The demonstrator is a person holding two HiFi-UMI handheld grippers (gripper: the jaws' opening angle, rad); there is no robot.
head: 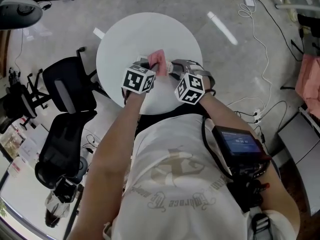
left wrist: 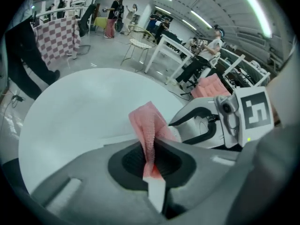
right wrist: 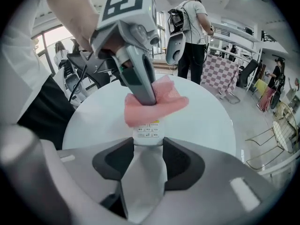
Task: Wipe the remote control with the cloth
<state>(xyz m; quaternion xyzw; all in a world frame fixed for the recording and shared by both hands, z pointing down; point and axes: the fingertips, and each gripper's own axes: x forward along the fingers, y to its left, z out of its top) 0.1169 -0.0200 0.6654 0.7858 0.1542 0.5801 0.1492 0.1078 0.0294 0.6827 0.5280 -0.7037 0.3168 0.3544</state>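
Hiding remote control (right wrist: 147, 131) far end: cloth (right wrist: 168, 102)

Bright, even light comes from ceiling strips (left wrist: 255, 11), mirrored as white streaks (head: 222, 28) on the glossy floor (head: 240, 64). The table (head: 150, 34) is nearly blown out, with only faint shadows. Both gripper views bulge like a fisheye: corners black, straight lines bent at the edges, lower parts soft. The cloth (left wrist: 149, 123) shows its weave sharply; key print on the remote (right wrist: 148, 131) is unreadable.
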